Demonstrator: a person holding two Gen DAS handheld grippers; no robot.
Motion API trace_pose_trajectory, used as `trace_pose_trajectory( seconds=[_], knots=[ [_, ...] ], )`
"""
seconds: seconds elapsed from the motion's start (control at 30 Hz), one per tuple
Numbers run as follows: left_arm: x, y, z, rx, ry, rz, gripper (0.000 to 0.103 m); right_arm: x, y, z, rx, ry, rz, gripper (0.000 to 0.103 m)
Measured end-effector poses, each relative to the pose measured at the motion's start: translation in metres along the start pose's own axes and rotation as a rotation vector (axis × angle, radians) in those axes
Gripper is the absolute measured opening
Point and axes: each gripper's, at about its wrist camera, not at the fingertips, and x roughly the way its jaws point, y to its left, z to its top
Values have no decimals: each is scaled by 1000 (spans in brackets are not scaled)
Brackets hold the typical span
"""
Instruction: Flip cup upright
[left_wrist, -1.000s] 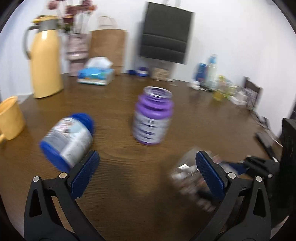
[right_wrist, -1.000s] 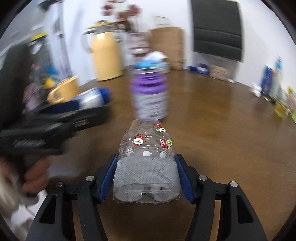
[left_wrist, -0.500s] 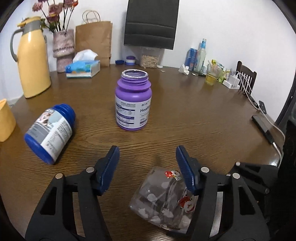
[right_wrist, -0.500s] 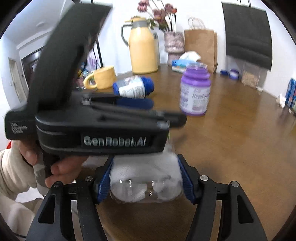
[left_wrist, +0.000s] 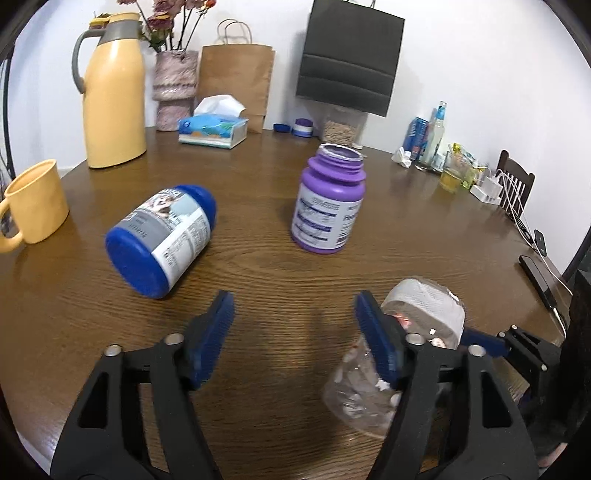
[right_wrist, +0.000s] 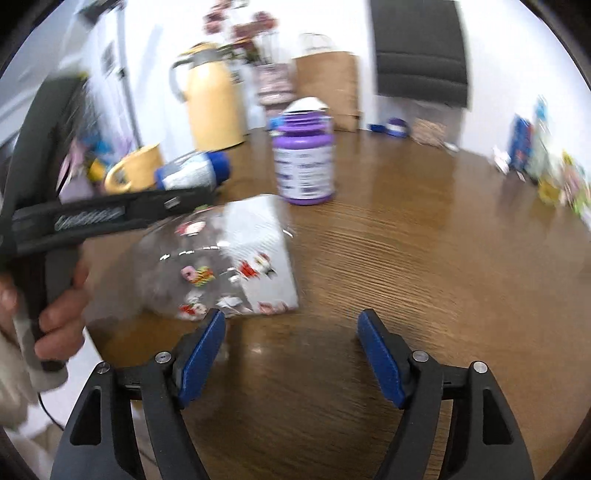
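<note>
The clear plastic cup with cartoon stickers and a white wrap at one end lies tilted on its side on the brown table, blurred. My right gripper is open and empty, with the cup just ahead of its left finger. In the left wrist view the cup sits right of and partly behind the right finger. My left gripper is open and empty.
A blue jar lies on its side at left. A purple jar stands upright mid-table. A yellow mug and yellow thermos are far left. Tissue box, bags and bottles line the back edge. A phone lies right.
My right gripper opened and let go of the cup, which now lies tilted on the table. My left gripper shifted left, so the cup sits outside its right finger.
</note>
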Motion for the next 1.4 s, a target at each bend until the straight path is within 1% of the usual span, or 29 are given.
trace_pose_trajectory(
  seconds=[0.07, 0.13, 0.17, 0.2, 0.23, 0.27, 0.3, 0.37, 0.4, 0.43, 0.47, 0.5, 0.6, 0.63, 0.67, 0.7, 0.77, 0.8, 0.83, 0.9, 0.97, 1.0, 1.03, 1.1, 1.13, 1.2, 1.3, 1.33, 1.4],
  knots=[
    [-10, -3, 1, 17, -15, -17, 73, -5, -5, 0, 22, -18, -21, 79],
    [-19, -10, 4, 45, -24, -58, 86, -12, -9, -1, 45, -39, -39, 79],
    [-25, -15, 5, 68, -29, -97, 99, -15, -11, -1, 57, -46, -46, 79],
    [-28, -24, 7, 108, -22, -151, 103, -18, -15, -1, 75, -52, -54, 79],
    [-27, -31, 9, 150, -3, -204, 103, -20, -17, -2, 85, -54, -60, 79],
    [-20, -42, 11, 219, 53, -250, 103, -24, -21, -3, 100, -60, -69, 79],
    [-12, -49, 12, 266, 102, -255, 103, -28, -23, -4, 106, -64, -73, 79],
    [10, -60, 12, 347, 203, -233, 103, -38, -29, -6, 112, -80, -94, 79],
    [22, -65, 10, 392, 252, -234, 99, -44, -31, -7, 114, -88, -106, 79],
    [32, -68, 8, 423, 283, -232, 92, -50, -33, -8, 117, -96, -118, 79],
    [44, -69, 6, 434, 315, -216, 62, -56, -36, -9, 124, -109, -124, 79],
    [49, -68, 4, 433, 335, -202, 58, -60, -38, -9, 132, -119, -125, 79],
    [46, -70, 0, 434, 299, -207, 58, -69, -42, -7, 165, -148, -98, 79],
    [42, -71, -1, 430, 272, -189, 58, -70, -40, -4, 169, -154, -78, 79],
    [37, -73, -3, 432, 234, -157, 58, -71, -39, -2, 164, -150, -72, 79],
    [31, -75, -4, 439, 198, -146, 58, -71, -34, 2, 147, -151, -73, 79],
    [18, -78, -5, 428, 131, -168, 58, -72, -27, 9, 113, -161, -83, 79],
    [13, -78, -2, 419, 116, -167, 58, -73, -23, 12, 102, -168, -82, 79],
    [8, -77, -1, 406, 96, -159, 58, -75, -20, 15, 94, -179, -72, 79],
    [-5, -73, 2, 382, 34, -114, 58, -79, -17, 24, 102, -206, -22, 79],
    [-18, -70, 8, 370, -36, -98, 58, -83, -20, 33, 132, -230, 74, 81],
    [-21, -70, 12, 363, -58, -102, 58, -83, -21, 36, 150, -231, 99, 87],
    [-25, -72, 18, 357, -84, -108, 58, -84, -23, 42, 172, -232, 129, 87],
    [-34, -73, 29, 351, -141, -139, 58, -84, -30, 53, 218, -232, 230, 87],
    [-37, -74, 35, 352, -171, -156, 58, -83, -37, 62, 268, -231, 320, 87],
    [-44, -79, 42, 374, -239, -180, 58, -78, -46, 73, 345, -222, 436, 87],
    [-51, -89, 45, 414, -318, -207, 58, -57, -57, 95, 471, -150, 639, 87],
    [-52, -90, 46, 420, -329, -219, 58, -52, -56, 101, 477, -133, 680, 87],
    [-50, -94, 46, 432, -338, -228, 58, -44, -51, 109, 462, -113, 709, 87]
  ],
)
